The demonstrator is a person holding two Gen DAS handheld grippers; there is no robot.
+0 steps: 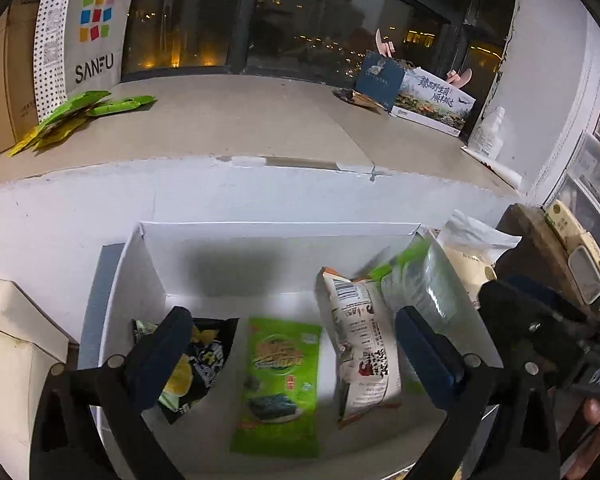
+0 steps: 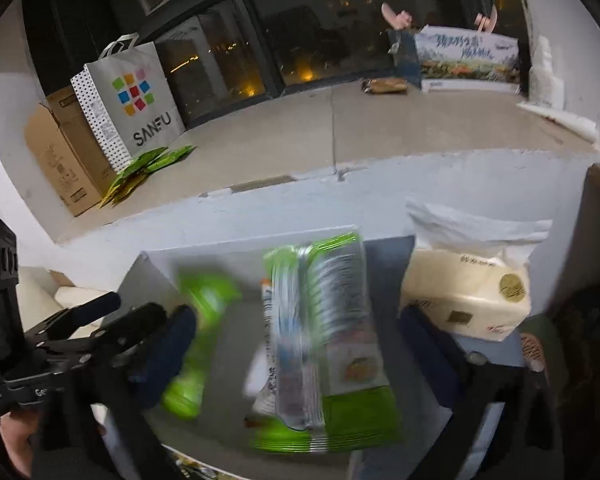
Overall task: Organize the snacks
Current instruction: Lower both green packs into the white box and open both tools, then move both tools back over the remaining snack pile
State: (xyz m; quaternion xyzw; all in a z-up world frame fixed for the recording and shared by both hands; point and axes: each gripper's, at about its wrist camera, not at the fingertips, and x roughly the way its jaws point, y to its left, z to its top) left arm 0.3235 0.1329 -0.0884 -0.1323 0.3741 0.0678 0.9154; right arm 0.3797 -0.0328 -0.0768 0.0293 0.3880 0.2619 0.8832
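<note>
A white open box (image 1: 152, 264) holds a black chip bag (image 1: 204, 360) at left, a flat green seaweed packet (image 1: 280, 380) in the middle and a white-and-orange snack bag (image 1: 364, 344) leaning at right. A clear green-edged packet (image 1: 412, 280) stands against the right wall; it is blurred in the right wrist view (image 2: 332, 340). My left gripper (image 1: 292, 352) is open above the box, holding nothing. My right gripper (image 2: 296, 356) is open, its fingers either side of the clear packet, not touching it. The white box (image 2: 204, 252) also shows there.
A cream tissue pack (image 2: 464, 300) sits right of the box. On the window ledge are a SANFU bag (image 1: 88, 28), a cardboard box (image 2: 56, 152), loose green packets (image 1: 80, 112) and a printed carton (image 1: 432, 100). A wooden stand (image 1: 540, 248) is at right.
</note>
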